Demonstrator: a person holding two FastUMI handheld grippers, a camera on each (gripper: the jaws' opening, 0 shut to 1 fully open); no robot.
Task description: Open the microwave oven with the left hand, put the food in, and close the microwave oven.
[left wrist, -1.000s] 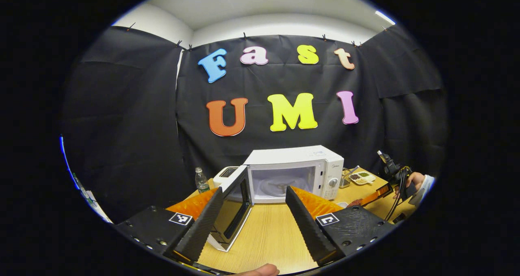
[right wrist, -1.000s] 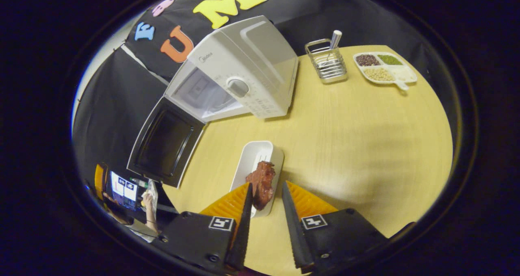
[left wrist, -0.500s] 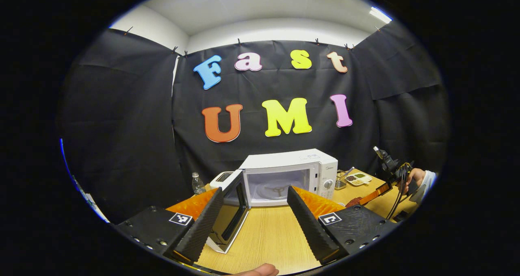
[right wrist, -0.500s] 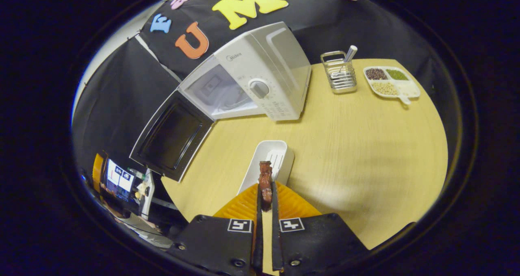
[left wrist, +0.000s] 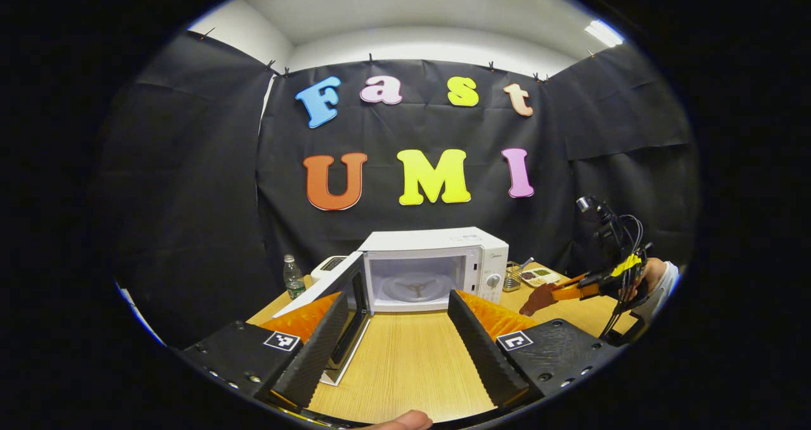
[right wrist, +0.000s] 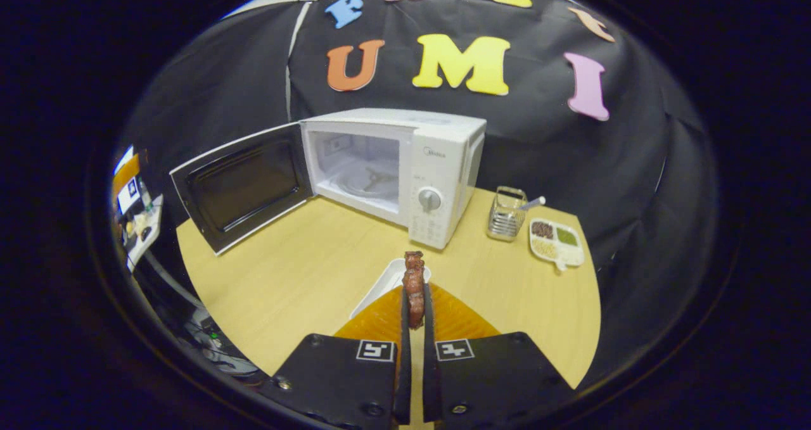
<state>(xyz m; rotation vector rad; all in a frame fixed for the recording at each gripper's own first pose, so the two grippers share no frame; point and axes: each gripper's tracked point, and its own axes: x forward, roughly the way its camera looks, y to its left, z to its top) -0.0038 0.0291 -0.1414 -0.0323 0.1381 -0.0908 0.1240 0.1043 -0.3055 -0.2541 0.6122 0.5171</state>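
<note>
Two grippers here, and they're in pretty different states. The left gripper (left wrist: 396, 332) has its fingers spread wide with nothing between them, hanging over the wooden table (left wrist: 405, 366). Off to its left, back by the wall, there's a small plastic bottle (left wrist: 292, 277) and a white appliance (left wrist: 326, 266) that might be a toaster, mostly hidden so hard to say. Just ahead of its left finger is the microwave door (left wrist: 345, 303), swung fully open. Straight ahead between the fingers sits the white microwave (left wrist: 437, 268) with its cavity showing. Over on its right, well apart from it, a hand (left wrist: 652, 278) in a light sleeve holds the other gripper up above the table.

In the right gripper view, the open door (right wrist: 244, 186) is far off to the left, and the microwave (right wrist: 405, 170) is ahead and a bit left, turntable ring visible inside, knob on the front panel. The right gripper (right wrist: 414, 319) has its fingers squeezed together on the food (right wrist: 414, 284), a reddish-brown chunk of meat by the look of it, sticking up out past the fingertips and lifted clear of the table. Right beyond the fingertips, lower down, is a white rectangular dish (right wrist: 386, 281) on the table. Ahead to the right, next to the microwave's side, there's a wire utensil holder (right wrist: 505, 213) with a white handle poking out, and just right of that a white divided plate (right wrist: 556, 243) with beans or grains in its sections.
</note>
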